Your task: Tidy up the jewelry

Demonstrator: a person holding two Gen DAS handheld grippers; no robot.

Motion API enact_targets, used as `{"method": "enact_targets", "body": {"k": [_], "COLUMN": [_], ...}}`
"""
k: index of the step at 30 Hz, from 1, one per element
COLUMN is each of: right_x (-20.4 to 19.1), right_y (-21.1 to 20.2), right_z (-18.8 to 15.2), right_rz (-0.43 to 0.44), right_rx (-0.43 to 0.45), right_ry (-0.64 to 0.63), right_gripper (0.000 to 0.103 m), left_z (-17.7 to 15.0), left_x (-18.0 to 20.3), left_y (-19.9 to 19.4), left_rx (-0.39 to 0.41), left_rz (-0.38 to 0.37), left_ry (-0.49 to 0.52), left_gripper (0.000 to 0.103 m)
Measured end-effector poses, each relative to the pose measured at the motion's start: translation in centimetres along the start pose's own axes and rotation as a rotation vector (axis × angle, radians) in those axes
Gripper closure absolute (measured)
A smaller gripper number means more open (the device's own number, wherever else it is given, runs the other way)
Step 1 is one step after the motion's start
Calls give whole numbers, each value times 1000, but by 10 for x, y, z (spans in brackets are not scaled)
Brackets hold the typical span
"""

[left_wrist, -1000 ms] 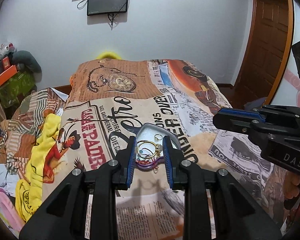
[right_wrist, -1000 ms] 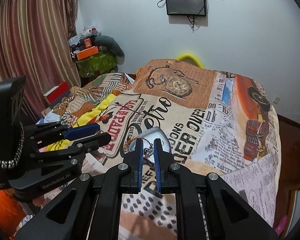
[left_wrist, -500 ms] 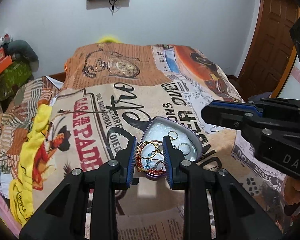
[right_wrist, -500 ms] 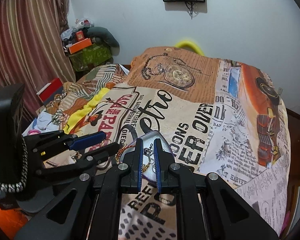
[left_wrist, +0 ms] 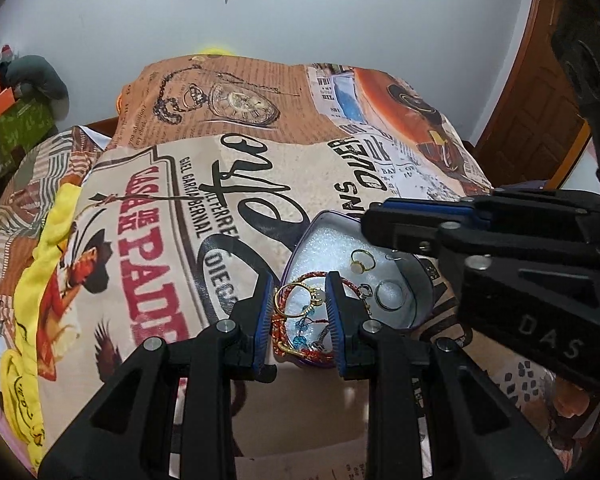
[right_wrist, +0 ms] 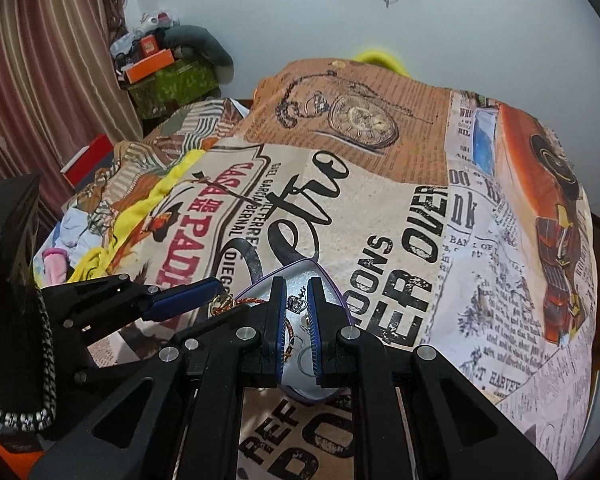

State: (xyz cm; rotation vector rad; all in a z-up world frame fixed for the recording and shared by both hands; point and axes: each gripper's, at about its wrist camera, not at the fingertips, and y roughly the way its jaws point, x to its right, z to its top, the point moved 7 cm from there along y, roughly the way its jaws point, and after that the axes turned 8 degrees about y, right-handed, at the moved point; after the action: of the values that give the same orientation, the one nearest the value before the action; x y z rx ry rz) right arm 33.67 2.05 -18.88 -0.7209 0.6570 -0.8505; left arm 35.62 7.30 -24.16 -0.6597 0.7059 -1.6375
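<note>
A purple-rimmed tin box point(left_wrist: 320, 216) with a white lining lies on the printed bedspread. In it are a gold ring with a pale stone point(left_wrist: 360, 262), a plain silver ring point(left_wrist: 388, 294), a red braided bracelet point(left_wrist: 300, 354) and blue beads point(left_wrist: 300, 338). My left gripper point(left_wrist: 301, 280) hovers over the box's near left part, shut on a gold ring point(left_wrist: 296, 300). My right gripper point(right_wrist: 296, 282) hangs over the same box point(right_wrist: 332, 280), shut on a small silver charm point(right_wrist: 296, 303). Its tips point(left_wrist: 374, 220) reach in from the right in the left wrist view.
The bedspread point(left_wrist: 260, 168) covers the whole bed. A yellow cloth point(left_wrist: 32, 280) lies bunched along its left edge. A green box with an orange box on top point(right_wrist: 168, 76) stands by the curtain point(right_wrist: 40, 60). A wooden door point(left_wrist: 540, 100) is at the right.
Both grippers have sunk and moved forward over the bed, so the box now sits close under their tips. Each still holds its piece.
</note>
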Motion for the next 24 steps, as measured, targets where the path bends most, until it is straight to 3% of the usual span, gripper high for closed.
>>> {"method": "enact_targets", "body": {"k": [8, 12, 15, 24], "right_x": [-1, 0, 0, 1], "right_y": [11, 8, -1, -62], "right_z": [-1, 0, 2, 7], "right_rz": [24, 22, 8, -20], "right_rx": [-51, -59, -30, 101], "right_ry": [19, 32, 33, 40], "right_gripper": [94, 88, 82, 82], "left_z": [0, 0, 1, 18], "left_x": [5, 5, 5, 4], "left_y": [1, -2, -10, -71], "left_rx": [-10, -12, -3, 98], "left_rz": [-10, -4, 6, 63], "left_ry": [16, 12, 12, -11], "left_gripper": [77, 69, 68, 68]}}
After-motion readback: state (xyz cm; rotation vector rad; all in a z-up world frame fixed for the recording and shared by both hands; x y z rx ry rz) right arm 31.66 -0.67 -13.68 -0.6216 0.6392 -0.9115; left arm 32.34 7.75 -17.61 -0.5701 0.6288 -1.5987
